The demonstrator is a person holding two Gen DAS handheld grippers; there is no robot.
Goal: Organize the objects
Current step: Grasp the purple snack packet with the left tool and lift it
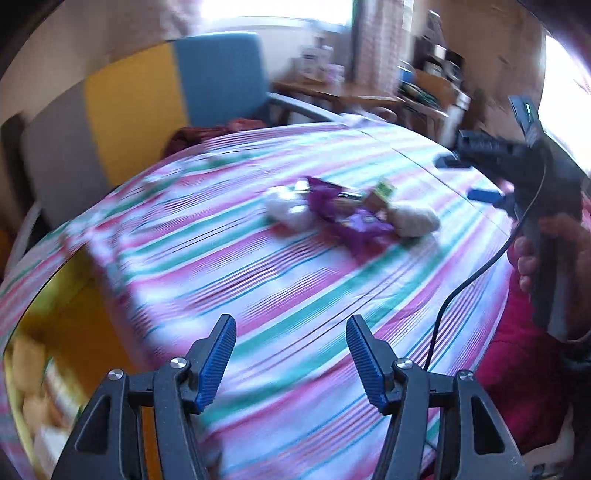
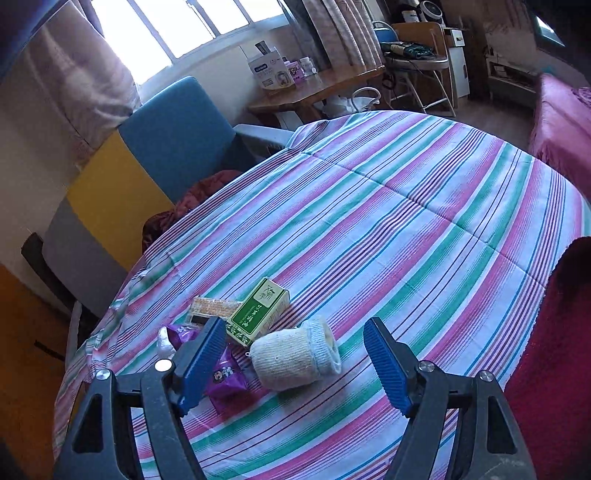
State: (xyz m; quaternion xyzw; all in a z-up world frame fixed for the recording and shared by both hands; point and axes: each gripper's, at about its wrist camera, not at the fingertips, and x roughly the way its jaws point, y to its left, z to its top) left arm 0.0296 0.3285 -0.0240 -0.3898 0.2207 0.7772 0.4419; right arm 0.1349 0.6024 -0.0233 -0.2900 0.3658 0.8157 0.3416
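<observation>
Apparently nothing sorted yet — green box [image 2: 258, 312], rolled sock [image 2: 291, 356], purple packet [image 2: 225, 380] clustered on striped bed [image 2: 406, 229]. Right claw [image 2: 295, 363] wide open, empty, poised over sock; left claw [image 1: 291, 356] open, empty, well back. Left view blurred.

Bright window [image 2: 177, 29] glare; left view motion-blurred, right sharp, fisheye edges bent.

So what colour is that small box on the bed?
Green and white box, clearest in the right wrist view.
</observation>
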